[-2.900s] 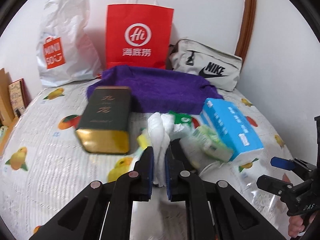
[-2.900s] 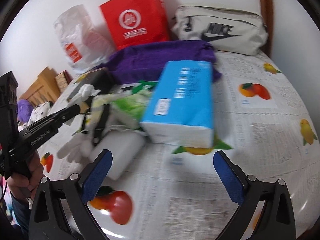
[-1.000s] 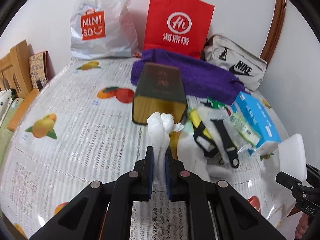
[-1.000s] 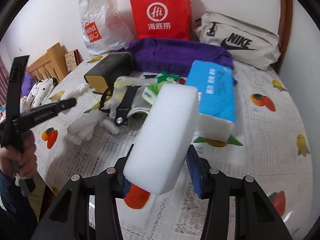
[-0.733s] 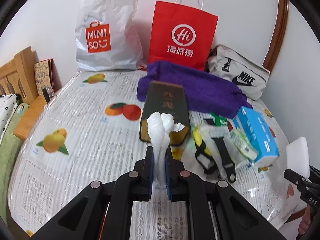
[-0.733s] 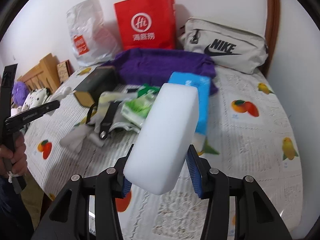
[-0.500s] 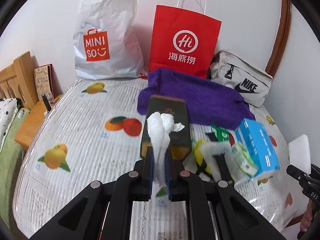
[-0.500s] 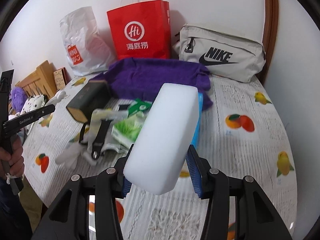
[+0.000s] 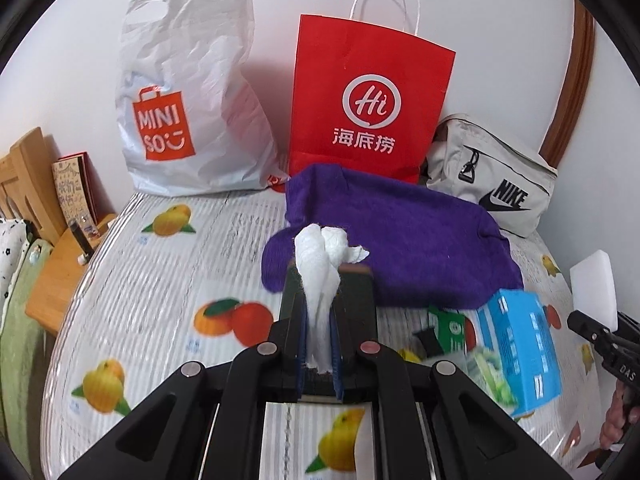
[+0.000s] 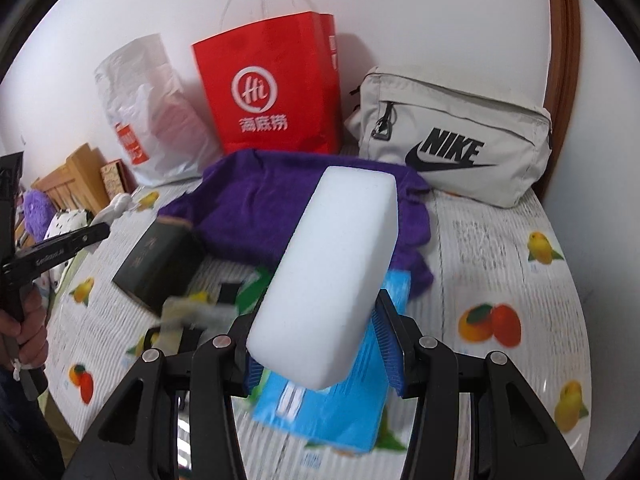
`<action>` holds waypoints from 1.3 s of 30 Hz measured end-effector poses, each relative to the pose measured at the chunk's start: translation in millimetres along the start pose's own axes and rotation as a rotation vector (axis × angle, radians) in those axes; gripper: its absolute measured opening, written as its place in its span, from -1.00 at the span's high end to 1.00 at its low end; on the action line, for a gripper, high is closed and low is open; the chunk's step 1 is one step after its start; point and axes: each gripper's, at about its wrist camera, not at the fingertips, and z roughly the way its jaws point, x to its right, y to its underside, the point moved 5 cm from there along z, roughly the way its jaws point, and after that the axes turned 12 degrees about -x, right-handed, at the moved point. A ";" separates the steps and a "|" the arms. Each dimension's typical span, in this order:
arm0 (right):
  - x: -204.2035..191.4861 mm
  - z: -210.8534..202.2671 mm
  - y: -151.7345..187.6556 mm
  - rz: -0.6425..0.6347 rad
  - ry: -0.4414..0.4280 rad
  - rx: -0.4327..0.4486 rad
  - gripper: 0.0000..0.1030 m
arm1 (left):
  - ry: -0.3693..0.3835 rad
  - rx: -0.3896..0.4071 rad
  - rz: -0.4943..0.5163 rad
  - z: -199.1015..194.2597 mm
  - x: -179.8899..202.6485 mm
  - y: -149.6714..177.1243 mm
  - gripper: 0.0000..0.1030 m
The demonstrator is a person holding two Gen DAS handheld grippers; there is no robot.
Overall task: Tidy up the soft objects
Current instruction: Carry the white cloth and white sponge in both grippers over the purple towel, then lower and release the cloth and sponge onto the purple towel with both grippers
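Note:
My left gripper (image 9: 319,344) is shut on a crumpled white cloth (image 9: 322,268) and holds it up above the table. My right gripper (image 10: 322,356) is shut on a white sponge block (image 10: 328,272) and holds it up in the air; the block also shows at the right edge of the left wrist view (image 9: 592,286). A purple towel (image 9: 400,236) lies at the back of the table, in front of the red paper bag (image 9: 368,104). It also shows in the right wrist view (image 10: 256,208).
A white MINISO plastic bag (image 9: 188,112) and a grey Nike pouch (image 9: 496,176) stand by the wall. A dark tin box (image 10: 160,264), a blue tissue pack (image 9: 524,356), green packets and a black strap lie on the fruit-print tablecloth (image 9: 160,280). Wooden furniture (image 9: 24,180) stands left.
Both grippers have risen and moved toward the back of the table, each with its load still held. The bags and purple towel look closer.

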 end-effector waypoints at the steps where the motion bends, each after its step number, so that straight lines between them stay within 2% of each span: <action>1: 1.7 2.2 -4.0 0.003 0.000 0.000 0.07 | 0.000 0.000 0.002 1.7 0.1 -4.5 0.80; 7: 10.3 22.2 -37.9 0.005 0.002 -0.006 0.07 | -0.017 -0.010 0.008 17.5 1.5 -32.9 0.80; 11: 13.2 35.7 -58.9 0.001 0.004 -0.017 0.07 | 0.001 -0.017 0.012 28.5 3.4 -52.1 0.80; 16: 15.3 57.6 -81.1 -0.004 0.009 -0.042 0.06 | -0.014 -0.055 0.010 48.6 2.6 -70.9 0.80; 21: 17.8 87.4 -99.5 -0.007 0.003 -0.087 0.07 | 0.001 -0.094 0.007 70.5 4.0 -85.9 0.80; 29: 20.6 129.0 -117.2 -0.023 -0.009 -0.170 0.06 | 0.035 -0.151 0.019 106.4 17.0 -112.2 0.80; 39: 31.8 164.7 -120.5 -0.013 -0.001 -0.261 0.06 | 0.042 -0.236 0.034 160.7 33.2 -138.8 0.80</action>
